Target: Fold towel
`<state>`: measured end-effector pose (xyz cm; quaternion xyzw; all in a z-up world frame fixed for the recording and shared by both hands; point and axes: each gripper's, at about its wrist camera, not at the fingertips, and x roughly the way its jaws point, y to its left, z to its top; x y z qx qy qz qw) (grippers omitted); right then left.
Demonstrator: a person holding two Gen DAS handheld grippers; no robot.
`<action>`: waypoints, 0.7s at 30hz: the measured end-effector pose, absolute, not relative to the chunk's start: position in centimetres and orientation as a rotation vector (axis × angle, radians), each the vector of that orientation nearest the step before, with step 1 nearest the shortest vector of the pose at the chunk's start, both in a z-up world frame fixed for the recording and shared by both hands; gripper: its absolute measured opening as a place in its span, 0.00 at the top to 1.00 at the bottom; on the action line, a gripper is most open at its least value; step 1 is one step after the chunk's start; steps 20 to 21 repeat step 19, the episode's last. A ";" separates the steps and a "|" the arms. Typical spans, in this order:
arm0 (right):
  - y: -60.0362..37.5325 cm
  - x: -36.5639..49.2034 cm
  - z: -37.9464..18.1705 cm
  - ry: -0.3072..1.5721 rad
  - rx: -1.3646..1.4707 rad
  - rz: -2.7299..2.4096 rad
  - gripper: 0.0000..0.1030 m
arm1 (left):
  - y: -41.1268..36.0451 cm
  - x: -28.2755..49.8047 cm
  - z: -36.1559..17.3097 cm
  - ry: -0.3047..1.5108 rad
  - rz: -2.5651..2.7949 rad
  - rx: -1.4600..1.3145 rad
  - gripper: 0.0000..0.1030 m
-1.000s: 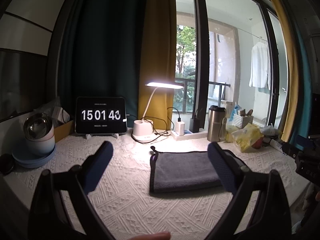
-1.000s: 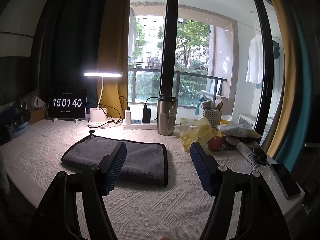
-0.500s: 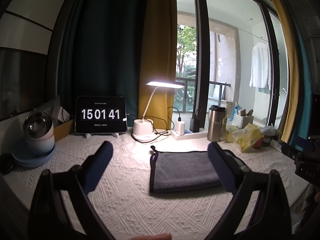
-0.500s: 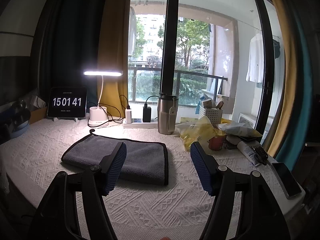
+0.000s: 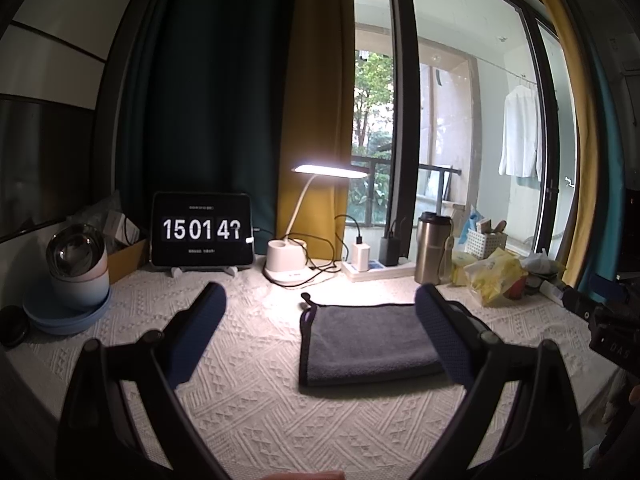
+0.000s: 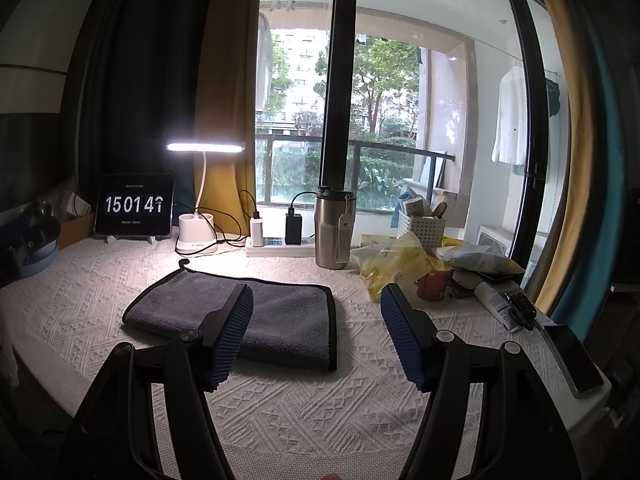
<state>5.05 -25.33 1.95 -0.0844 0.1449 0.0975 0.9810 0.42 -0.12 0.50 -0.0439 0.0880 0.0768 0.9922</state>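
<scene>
A dark grey towel (image 5: 368,340) lies folded flat on the white textured tablecloth (image 5: 256,392), with a small hanging loop at its far left corner. It also shows in the right wrist view (image 6: 288,316). My left gripper (image 5: 320,332) is open and empty, held above the table in front of the towel, its right finger over the towel's right edge. My right gripper (image 6: 316,332) is open and empty, held before the towel's right end, its left finger over the towel.
At the back stand a tablet clock (image 5: 202,234), a lit desk lamp (image 5: 286,266), a power strip (image 5: 376,268) and a steel tumbler (image 6: 334,228). Bowls (image 5: 78,276) sit far left. Yellow bags (image 6: 396,264), a tube and a phone (image 6: 572,356) crowd the right.
Only the clock digits have advanced. Both grippers and the towel have stayed still.
</scene>
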 end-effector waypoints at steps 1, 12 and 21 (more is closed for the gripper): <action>-25.3 5.0 2.0 0.291 -0.170 0.196 0.32 | -0.1 0.4 0.5 0.177 0.154 -0.088 0.06; -25.3 5.1 1.9 0.292 -0.169 0.195 0.32 | -0.1 0.4 0.5 0.177 0.154 -0.089 0.06; -25.3 5.1 1.9 0.294 -0.168 0.197 0.32 | -0.4 0.4 0.5 0.167 0.142 -0.089 0.06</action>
